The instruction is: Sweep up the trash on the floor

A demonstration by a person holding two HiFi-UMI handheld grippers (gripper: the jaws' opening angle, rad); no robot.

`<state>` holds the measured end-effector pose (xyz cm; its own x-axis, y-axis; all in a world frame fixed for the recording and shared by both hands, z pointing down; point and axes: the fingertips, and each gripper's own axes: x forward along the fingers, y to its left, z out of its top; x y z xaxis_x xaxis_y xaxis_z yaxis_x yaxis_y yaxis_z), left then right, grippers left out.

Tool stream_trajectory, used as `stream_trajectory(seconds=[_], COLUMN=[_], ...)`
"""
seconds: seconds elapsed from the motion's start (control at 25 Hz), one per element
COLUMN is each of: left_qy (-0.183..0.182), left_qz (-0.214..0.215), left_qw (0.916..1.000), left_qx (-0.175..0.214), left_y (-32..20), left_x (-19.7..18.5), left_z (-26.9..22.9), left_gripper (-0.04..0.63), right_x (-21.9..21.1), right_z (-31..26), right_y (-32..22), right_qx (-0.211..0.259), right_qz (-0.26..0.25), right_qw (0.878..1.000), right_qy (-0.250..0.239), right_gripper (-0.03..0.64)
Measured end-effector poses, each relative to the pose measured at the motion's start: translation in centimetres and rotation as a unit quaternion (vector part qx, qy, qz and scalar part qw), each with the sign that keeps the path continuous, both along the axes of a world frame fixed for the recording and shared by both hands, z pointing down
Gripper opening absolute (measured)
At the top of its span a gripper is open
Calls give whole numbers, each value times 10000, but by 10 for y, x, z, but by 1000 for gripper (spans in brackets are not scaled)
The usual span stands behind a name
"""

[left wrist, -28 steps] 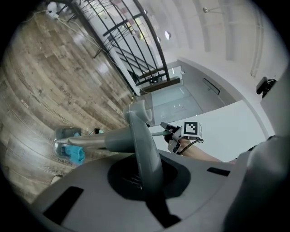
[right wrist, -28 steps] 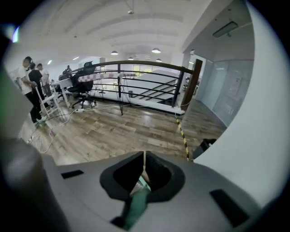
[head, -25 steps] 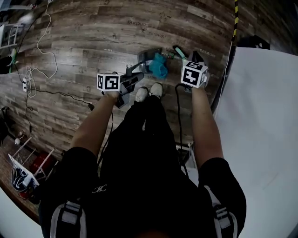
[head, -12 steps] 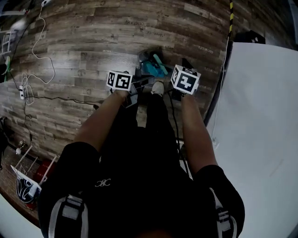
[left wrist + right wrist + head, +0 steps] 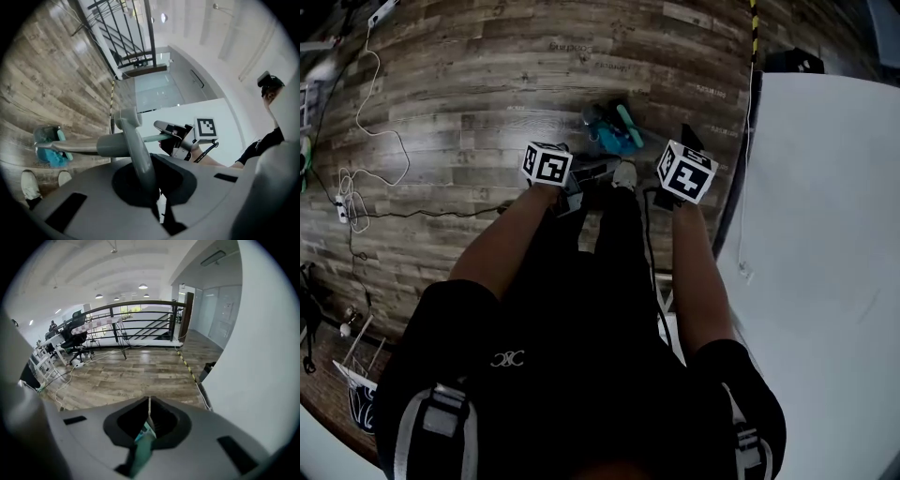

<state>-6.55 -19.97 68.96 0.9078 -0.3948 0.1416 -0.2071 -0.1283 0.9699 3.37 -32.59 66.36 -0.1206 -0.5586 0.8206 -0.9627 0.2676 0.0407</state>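
The teal plastic broom [image 5: 614,139], likely light and stiff, is being clamped at its handle by the right gripper [image 5: 149,422], the left gripper [image 5: 146,183] clenching the grey dustpan handle [image 5: 136,150].

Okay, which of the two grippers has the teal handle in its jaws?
The right gripper: its jaws are shut on the teal handle. The left gripper is clamped on a grey handle instead.
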Motion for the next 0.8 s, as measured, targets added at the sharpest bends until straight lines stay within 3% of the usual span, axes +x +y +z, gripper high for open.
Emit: stream_trajectory(seconds=[0.16,0.36,0.8], left_qy=[177,602,711], left_qz=[186,85,-55], left_qw=[9991,9967,9938], left_qx=[324,540,853], left_y=[-1,-3,6], left_x=[0,-9,-13], left_z=[-11,-32,-97], left_gripper=[-3,-3,-3], right_x=[23,45,89], right_z=[-12,-27,-85], right_y=[8,18,29], right_qx=[66,134,319], right_qz=[332,646,1229], right_qw=[9994,9977,9913], right_qy=[-57,-169,-353], right_gripper=[26,26,26])
